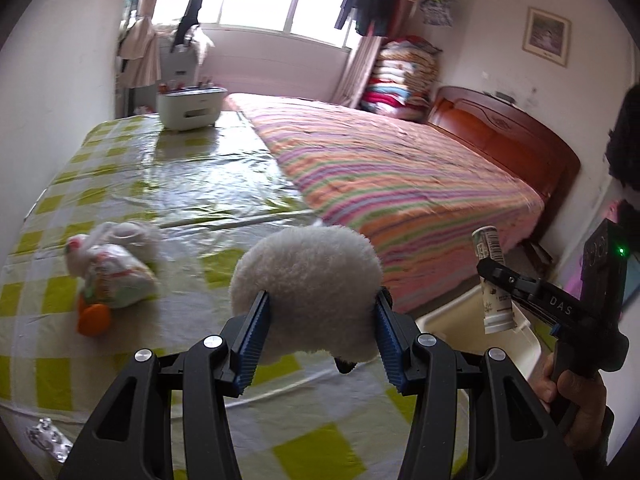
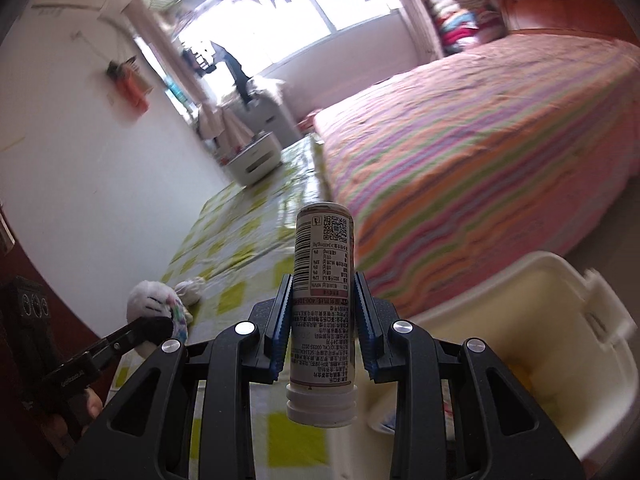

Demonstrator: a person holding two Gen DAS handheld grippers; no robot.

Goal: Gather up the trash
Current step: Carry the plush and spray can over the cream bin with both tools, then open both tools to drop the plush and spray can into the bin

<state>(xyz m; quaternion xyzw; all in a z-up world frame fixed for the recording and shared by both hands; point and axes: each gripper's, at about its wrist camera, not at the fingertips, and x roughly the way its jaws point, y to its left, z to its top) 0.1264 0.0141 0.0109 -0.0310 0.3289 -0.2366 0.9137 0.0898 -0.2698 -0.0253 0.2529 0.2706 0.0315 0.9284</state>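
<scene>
My left gripper is shut on a fluffy white plush toy, held above the green-checked table. From the right wrist view the same toy shows a cat face, pinched by the left gripper at lower left. My right gripper is shut on a white labelled tube, its ribbed cap pointing toward the camera. The tube and right gripper hang over an open cream bin, also visible below them as a bin at the table's right edge.
A knotted plastic bag with an orange piece lies on the table's left. A foil blister pack sits near the front corner. A white box stands at the far end. A striped bed borders the table.
</scene>
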